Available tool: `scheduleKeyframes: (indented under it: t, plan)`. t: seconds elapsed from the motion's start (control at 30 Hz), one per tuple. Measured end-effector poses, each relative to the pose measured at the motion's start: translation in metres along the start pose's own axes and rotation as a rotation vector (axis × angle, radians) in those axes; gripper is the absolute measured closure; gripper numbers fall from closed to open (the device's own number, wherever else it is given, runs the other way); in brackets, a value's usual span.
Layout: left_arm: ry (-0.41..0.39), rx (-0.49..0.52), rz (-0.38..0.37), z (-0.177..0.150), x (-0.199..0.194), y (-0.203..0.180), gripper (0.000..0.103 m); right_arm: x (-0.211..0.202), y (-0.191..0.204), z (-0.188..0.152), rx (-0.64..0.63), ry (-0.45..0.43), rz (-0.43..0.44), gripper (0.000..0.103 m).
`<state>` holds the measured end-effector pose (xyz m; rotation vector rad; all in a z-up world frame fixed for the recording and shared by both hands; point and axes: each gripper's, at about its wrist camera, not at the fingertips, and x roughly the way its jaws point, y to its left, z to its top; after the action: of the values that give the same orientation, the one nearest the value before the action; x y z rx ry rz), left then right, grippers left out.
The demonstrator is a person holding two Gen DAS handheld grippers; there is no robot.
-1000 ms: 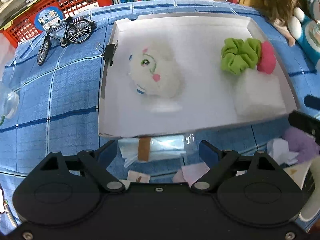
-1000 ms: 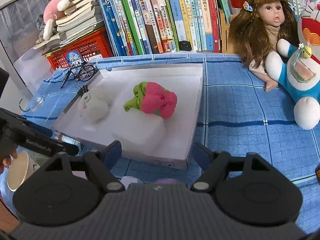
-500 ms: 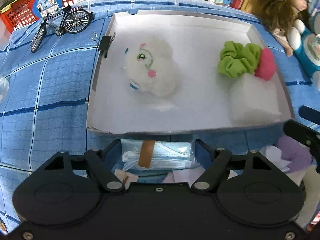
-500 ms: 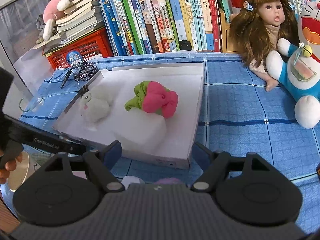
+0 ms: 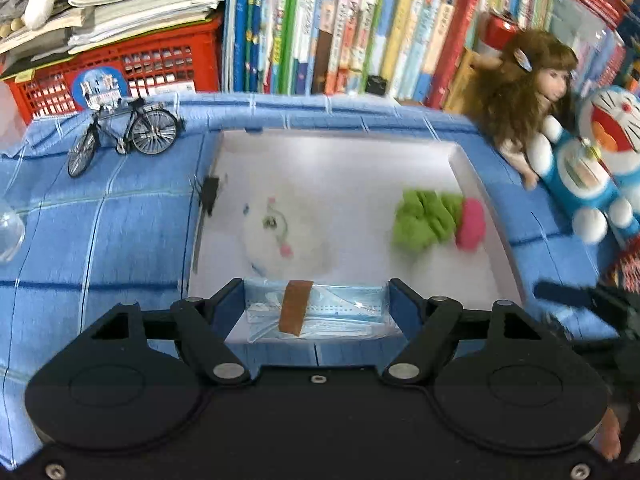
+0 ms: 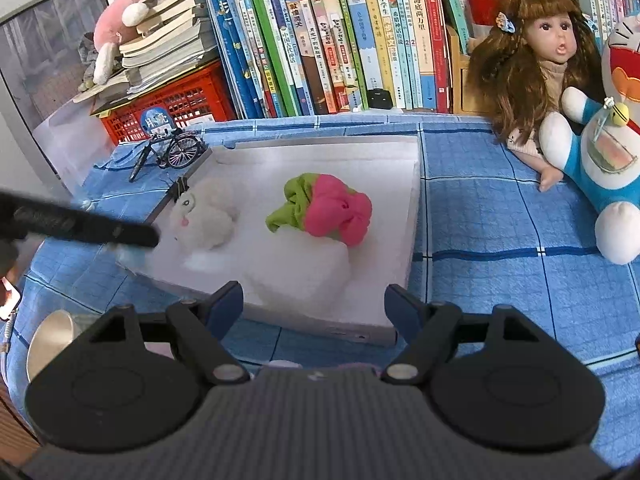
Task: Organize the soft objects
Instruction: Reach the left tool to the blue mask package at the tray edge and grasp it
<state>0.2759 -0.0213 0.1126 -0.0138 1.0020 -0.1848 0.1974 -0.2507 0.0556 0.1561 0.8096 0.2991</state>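
My left gripper [image 5: 316, 304] is shut on a clear packet of blue face masks [image 5: 320, 312] with a brown strip, held at the near edge of the white tray [image 5: 492, 216]. In the tray lie a white fluffy plush [image 5: 284, 240], a green scrunchie [image 5: 428, 220], a pink scrunchie [image 5: 472, 224] and a white foam block [image 6: 304, 272]. My right gripper [image 6: 314, 300] is open and empty, in front of the tray's near right corner. The left gripper's arm [image 6: 80, 228] shows at the left of the right wrist view.
A toy bicycle [image 5: 124, 136] stands left of the tray by a red crate [image 5: 132, 72]. Books line the back. A doll [image 6: 536, 76] and a blue cat plush [image 6: 600, 152] sit on the right. A cup [image 6: 52, 340] stands at the near left.
My left gripper closed on the mask packet, lifted it and carried it forward to the tray's near edge. The right gripper stayed almost still.
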Motion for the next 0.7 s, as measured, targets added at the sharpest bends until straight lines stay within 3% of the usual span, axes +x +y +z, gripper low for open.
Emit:
scheduleKeyframes:
  t: [0.2,0.33,0.47,0.7]
  plan:
    - [0.026,-0.068,0.001,0.009,0.035,0.009,0.027,-0.003,0.003,0.000,-0.002,-0.007,0.000,0.017]
    - [0.036,-0.086,0.003,0.007,0.044,0.013,0.020,-0.005,0.003,0.000,-0.005,-0.012,-0.002,0.017]
    - [0.045,-0.107,-0.011,0.005,0.042,0.018,0.018,-0.004,0.003,0.001,-0.004,-0.011,-0.006,0.017]
    - [-0.007,-0.107,-0.036,-0.004,0.013,0.021,0.017,-0.017,0.010,-0.001,-0.005,-0.040,-0.006,0.017]
